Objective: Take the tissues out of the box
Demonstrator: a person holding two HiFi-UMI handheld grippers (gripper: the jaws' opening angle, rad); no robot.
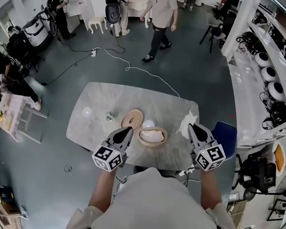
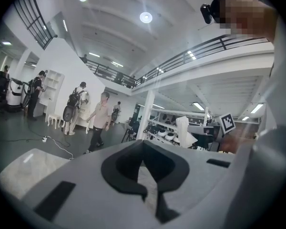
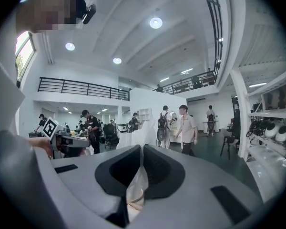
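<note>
a large open robotics lab, seen from a head camera: a grey hall floor (image 1: 190, 70) crossed by a white cable (image 1: 143, 71) running from a power strip (image 1: 93, 52) at eleven o'clock. at three o'clock, long white shelves (image 1: 250, 80) carry rounded white devices (image 1: 268, 74) and tangled wiring. at twelve o'clock a person (image 1: 159, 18) walks past another wearing a backpack rig (image 1: 113, 6); more people stand at equipment at ten o'clock. a marble table (image 1: 100, 99) sits mid-floor. the gripper views show a high white ceiling with round lights (image 3: 156, 22) and a black-railed upper gallery (image 3: 81, 87).
</note>
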